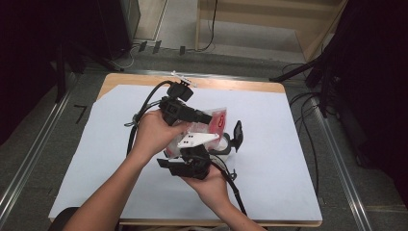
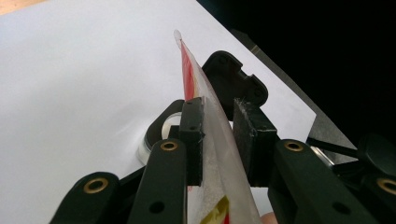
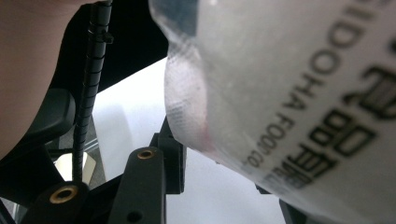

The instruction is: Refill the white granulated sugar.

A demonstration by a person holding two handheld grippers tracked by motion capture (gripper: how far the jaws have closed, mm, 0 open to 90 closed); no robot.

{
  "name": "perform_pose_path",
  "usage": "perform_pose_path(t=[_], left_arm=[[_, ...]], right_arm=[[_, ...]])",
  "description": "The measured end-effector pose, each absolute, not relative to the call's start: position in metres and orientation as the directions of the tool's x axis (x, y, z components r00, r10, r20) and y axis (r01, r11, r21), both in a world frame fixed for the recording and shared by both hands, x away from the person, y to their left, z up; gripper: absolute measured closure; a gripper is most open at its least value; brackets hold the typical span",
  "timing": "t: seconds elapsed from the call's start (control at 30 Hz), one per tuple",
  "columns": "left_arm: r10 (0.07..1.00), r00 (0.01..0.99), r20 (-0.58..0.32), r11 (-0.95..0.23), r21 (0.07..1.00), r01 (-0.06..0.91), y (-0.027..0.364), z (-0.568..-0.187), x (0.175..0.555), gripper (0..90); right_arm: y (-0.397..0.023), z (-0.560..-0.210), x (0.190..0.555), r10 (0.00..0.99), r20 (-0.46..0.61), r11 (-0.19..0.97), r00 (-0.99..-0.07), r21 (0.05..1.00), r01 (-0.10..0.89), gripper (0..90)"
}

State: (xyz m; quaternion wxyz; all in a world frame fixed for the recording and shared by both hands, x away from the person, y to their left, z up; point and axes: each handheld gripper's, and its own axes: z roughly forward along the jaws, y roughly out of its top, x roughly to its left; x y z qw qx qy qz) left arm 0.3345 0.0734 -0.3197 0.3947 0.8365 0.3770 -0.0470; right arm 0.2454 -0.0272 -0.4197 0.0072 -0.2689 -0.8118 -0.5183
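both hands are being held up close together over the middle of the table (image 1: 288, 144). the left gripper (image 1: 204, 118) is pointing to the right w/ its jaws part closed, squeezing the thin edge of a clear plastic packet (image 1: 219, 120) w/ red print. the right gripper (image 1: 231, 139) is sitting just under it, jaws part open w/ the packet between them, but i can't tell if they're pressing it. the packet is standing on edge, its long side running away from the left gripper. a small round white thing (image 2: 152, 144) is lying on the white sheet (image 1: 269, 120) below. cables are trailing off both grippers.
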Motion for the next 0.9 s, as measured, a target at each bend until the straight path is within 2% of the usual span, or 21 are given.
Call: perform_pose_path(t=[0.9], left_arm=[[0.592, 0.713, -0.375, -0.415, 0.616, 0.669, 0.0706, -0.3193, 0.3325, 73.6]], right_arm=[[-0.0269, -0.4197, 0.2434, 0.431, 0.272, 0.324, -0.861, 0.844, 0.428, 63.6]])
